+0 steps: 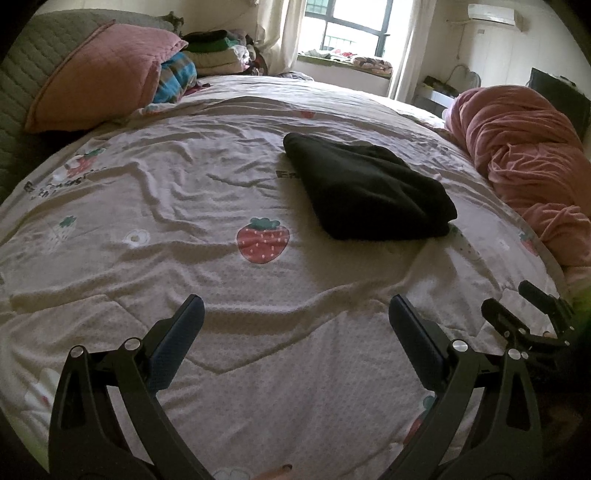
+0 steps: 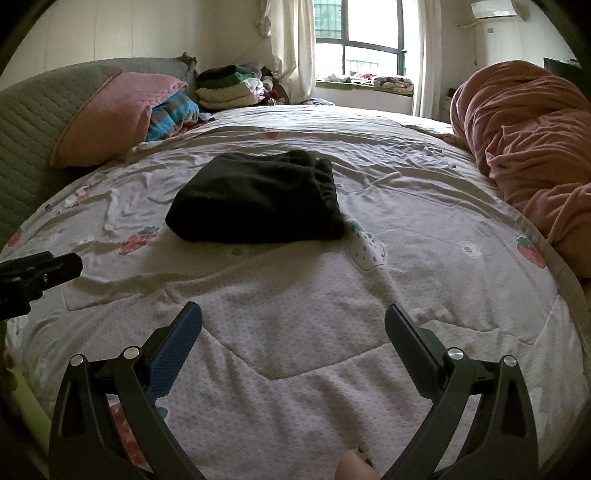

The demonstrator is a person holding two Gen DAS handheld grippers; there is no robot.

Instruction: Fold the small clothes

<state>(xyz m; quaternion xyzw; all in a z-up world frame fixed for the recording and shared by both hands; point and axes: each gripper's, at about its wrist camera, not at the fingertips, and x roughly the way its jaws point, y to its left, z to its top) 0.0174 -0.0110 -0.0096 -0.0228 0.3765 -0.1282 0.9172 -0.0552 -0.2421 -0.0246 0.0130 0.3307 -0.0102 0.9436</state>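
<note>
A black garment lies folded into a compact bundle on the strawberry-print bedspread; it also shows in the right wrist view, with its gathered waistband on the right side. My left gripper is open and empty, hovering over the bedspread well short of the garment. My right gripper is open and empty, also short of the garment. The right gripper shows at the right edge of the left wrist view. The left gripper shows at the left edge of the right wrist view.
A pink pillow and a striped cloth lie at the head of the bed. A pile of folded clothes sits behind them. A bunched pink blanket lies along the right side. A window is at the back.
</note>
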